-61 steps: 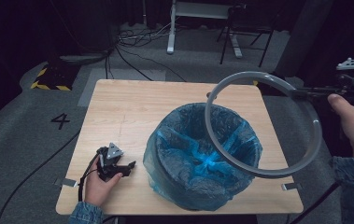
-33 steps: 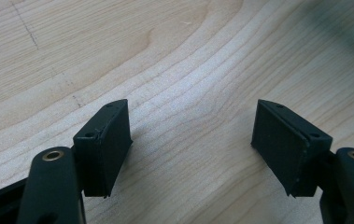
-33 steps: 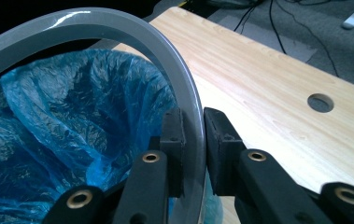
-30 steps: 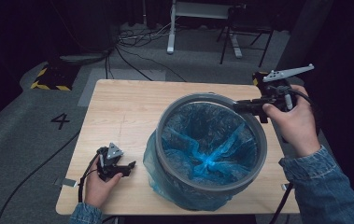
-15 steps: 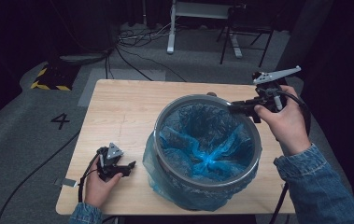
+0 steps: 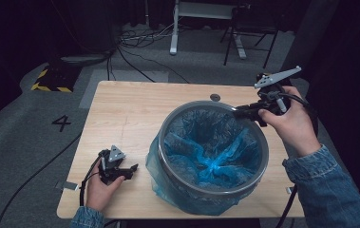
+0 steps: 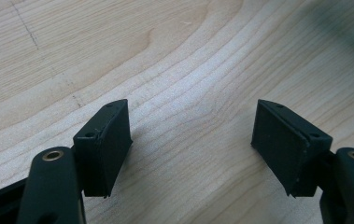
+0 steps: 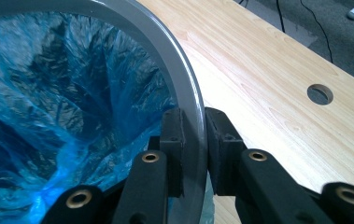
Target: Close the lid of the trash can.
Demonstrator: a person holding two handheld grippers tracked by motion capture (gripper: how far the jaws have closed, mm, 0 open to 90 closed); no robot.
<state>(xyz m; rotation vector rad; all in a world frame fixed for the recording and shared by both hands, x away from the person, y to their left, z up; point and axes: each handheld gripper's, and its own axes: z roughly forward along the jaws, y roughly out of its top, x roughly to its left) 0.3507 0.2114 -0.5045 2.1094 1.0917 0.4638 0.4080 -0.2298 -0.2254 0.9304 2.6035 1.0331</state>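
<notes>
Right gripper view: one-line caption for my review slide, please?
Right gripper clamps the grey ring over the blue bin liner on the wooden table.

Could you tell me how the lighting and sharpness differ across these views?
High view: dim, dark surroundings, the blue bag glows. Left gripper view: bright, even light on sharp table grain. Right gripper view: grey ring shows a soft sheen; near jaws slightly blurred.

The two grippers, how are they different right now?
The left gripper has its jaws wide apart over bare table; the right gripper is clamped on the grey ring. The left rests low on the wood; the right is up at the bin's rim. Both have black jaws.
</notes>
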